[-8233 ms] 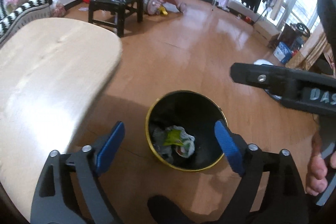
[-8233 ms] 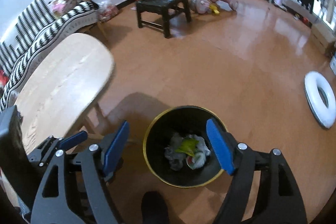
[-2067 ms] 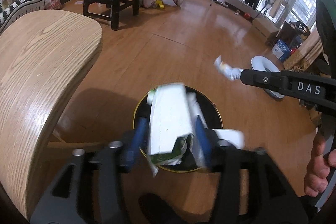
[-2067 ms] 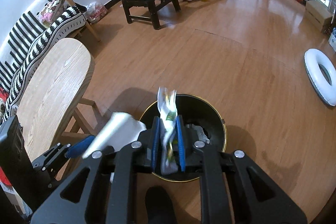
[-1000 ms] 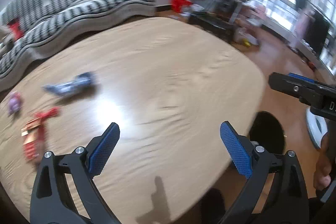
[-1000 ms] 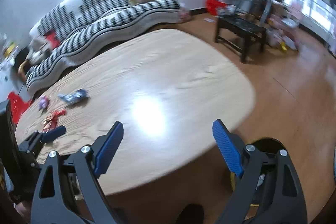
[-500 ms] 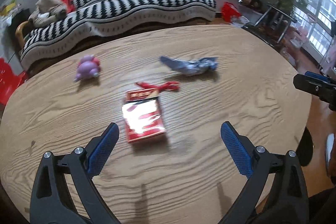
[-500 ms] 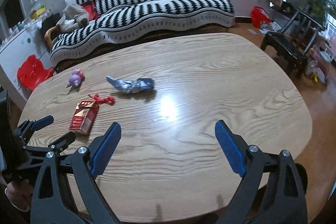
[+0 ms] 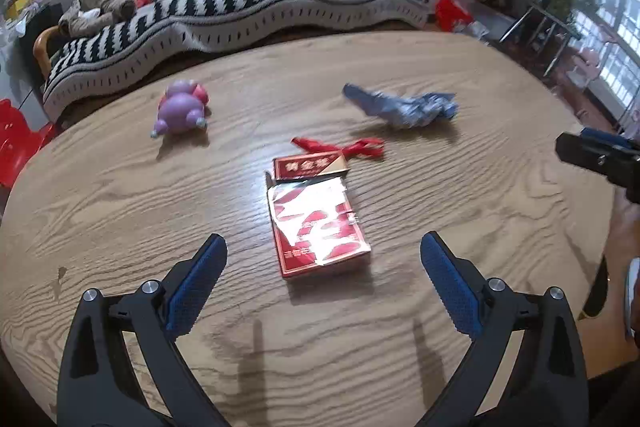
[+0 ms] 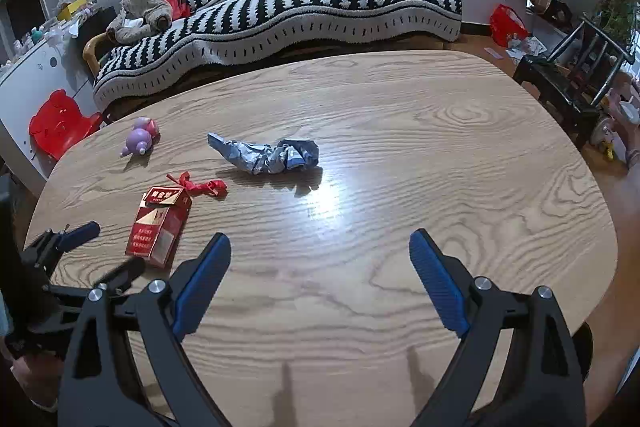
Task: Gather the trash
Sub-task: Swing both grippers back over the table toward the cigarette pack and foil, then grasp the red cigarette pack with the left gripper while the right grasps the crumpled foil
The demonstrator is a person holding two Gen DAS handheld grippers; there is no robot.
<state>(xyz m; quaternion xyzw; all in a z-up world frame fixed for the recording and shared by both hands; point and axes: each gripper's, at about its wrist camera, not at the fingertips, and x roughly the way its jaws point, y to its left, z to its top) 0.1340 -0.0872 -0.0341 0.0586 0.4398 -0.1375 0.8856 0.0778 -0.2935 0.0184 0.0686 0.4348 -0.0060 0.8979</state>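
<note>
Cigarette pack (image 9: 316,223), lid ajar, print blurred, beneath left gripper (image 9: 322,283).

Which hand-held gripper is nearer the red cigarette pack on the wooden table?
Left. The left hand-held gripper hovers open just short of the red cigarette pack, lined up with it. The right hand-held gripper, also open, sits off to the pack's right, aimed at bare table.

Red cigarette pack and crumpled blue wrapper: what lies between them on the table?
A red ribbon scrap lies between the cigarette pack and the blue wrapper, shown in both wrist views.
</note>
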